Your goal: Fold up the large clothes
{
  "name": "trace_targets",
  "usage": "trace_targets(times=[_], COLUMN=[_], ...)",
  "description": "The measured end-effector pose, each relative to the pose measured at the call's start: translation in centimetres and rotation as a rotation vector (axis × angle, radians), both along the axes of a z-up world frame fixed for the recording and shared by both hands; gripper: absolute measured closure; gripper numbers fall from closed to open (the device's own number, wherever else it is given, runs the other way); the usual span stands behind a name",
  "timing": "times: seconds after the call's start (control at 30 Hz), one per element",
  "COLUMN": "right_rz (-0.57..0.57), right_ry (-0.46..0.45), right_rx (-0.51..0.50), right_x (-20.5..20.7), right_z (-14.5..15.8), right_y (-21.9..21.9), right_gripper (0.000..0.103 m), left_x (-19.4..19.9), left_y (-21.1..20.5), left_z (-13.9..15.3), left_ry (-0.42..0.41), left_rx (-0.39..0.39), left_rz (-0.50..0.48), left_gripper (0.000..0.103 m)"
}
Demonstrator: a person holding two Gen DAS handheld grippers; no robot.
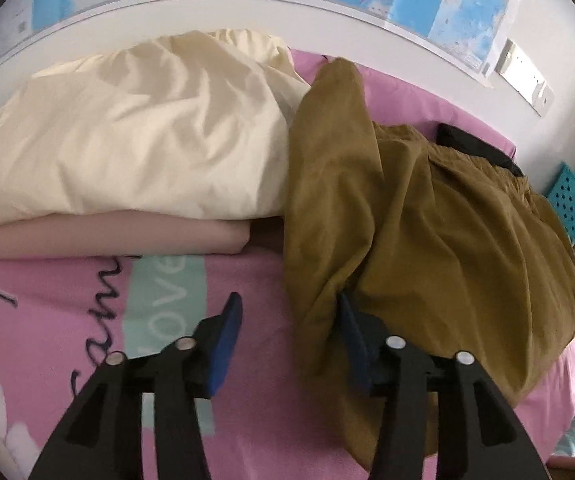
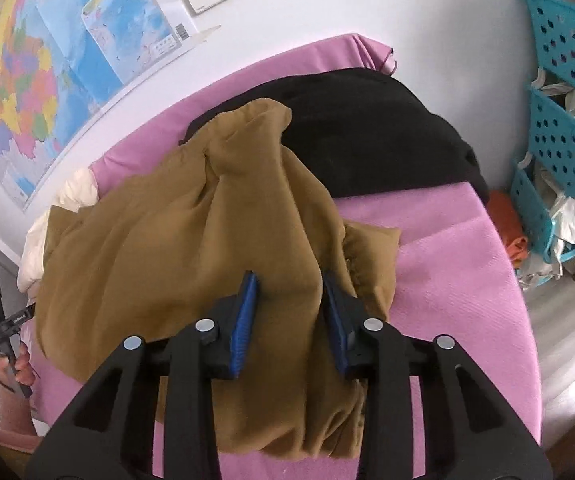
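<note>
The brown garment (image 2: 191,240) lies bunched on the pink bed (image 2: 447,280) beside the cream pile (image 1: 135,132), with the left gripper (image 1: 287,328) spread wide at its edge and the right gripper (image 2: 287,304) spread astride a raised fold, likely to pinch it.

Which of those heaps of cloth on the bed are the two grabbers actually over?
The mustard-brown garment. The right gripper straddles a ridge of it, jaws open; the left gripper is at its edge. The cream bedding and black garment lie farther back.
</note>
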State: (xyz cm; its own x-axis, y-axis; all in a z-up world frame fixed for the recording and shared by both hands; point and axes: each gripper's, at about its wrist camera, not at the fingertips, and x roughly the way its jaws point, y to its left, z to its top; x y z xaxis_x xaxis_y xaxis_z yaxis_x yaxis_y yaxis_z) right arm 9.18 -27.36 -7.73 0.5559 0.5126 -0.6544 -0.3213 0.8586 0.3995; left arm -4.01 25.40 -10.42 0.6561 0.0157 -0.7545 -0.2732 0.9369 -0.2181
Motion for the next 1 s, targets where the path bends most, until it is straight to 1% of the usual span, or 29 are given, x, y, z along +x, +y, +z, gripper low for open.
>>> trace_targets(times=[0.07,0.1,0.13,0.17,0.2,0.23,0.3,0.4,0.5,0.57,0.63,0.73,0.87,0.93,1.0], right_rz=[-0.010,-0.014,-0.013,-0.015,-0.019,-0.024,-0.027,-0.010,0.011,0.031,0.058,0.062,0.009,-0.016,-0.037], right_ry=[-0.013,-0.018,-0.018,-0.006,0.004,0.020,0.064,0.145,0.198,0.197,0.204,0.225,0.235,0.224,0.224], right_rx=[0.028,0.036,0.051,0.092,0.115,0.140,0.203,0.294,0.336,0.355,0.375,0.387,0.409,0.422,0.428], right_x=[-1.2,-2.0,-2.5,-3.5,-4.1,-4.7,-5.9,-7.2,-8.2,-8.6,-8.9,-8.5,-7.4,-6.9,-6.4], right_z=[0.8,1.1,1.2,1.2,1.1,0.9,0.1,-1.4,-2.6,-2.8,-3.0,-3.6,-4.3,-4.3,-4.3], right_y=[-0.5,-1.0,-1.4,-2.3,-2.7,-3.3,-4.4,-5.1,-4.3,-3.5,-2.6,-1.3,-0.5,-0.3,-0.2], right_gripper=[0.035,0.031,0.029,0.026,0.026,0.026,0.021,0.020,0.020,0.020,0.020,0.020,0.018,0.019,0.018], left_x=[-0.9,-1.8,-2.4,-3.4,-3.8,-4.5,-5.7,-6.5,-7.1,-7.1,-7.0,-6.3,-5.3,-5.0,-4.2], left_y=[0.3,0.2,0.0,-0.3,-0.4,-0.6,-1.2,-2.2,-3.5,-4.4,-5.0,-6.2,-8.1,-8.7,-9.0], left_z=[0.4,0.7,0.9,1.2,1.3,1.4,1.4,1.2,0.7,0.5,0.3,-0.4,-1.2,-1.4,-1.7], left_ry=[-0.015,-0.029,-0.037,-0.048,-0.055,-0.059,-0.055,-0.043,-0.021,-0.024,-0.034,-0.021,-0.016,-0.024,-0.025], left_rx=[-0.065,-0.082,-0.085,-0.093,-0.099,-0.113,-0.151,-0.217,-0.224,-0.242,-0.280,-0.341,-0.395,-0.402,-0.433], left_rz=[-0.008,-0.016,-0.019,-0.028,-0.034,-0.041,-0.076,-0.130,-0.168,-0.192,-0.223,-0.260,-0.312,-0.313,-0.309], left_gripper=[0.054,0.053,0.051,0.050,0.049,0.047,0.047,0.045,0.042,0.034,0.034,0.034,0.034,0.034,0.033])
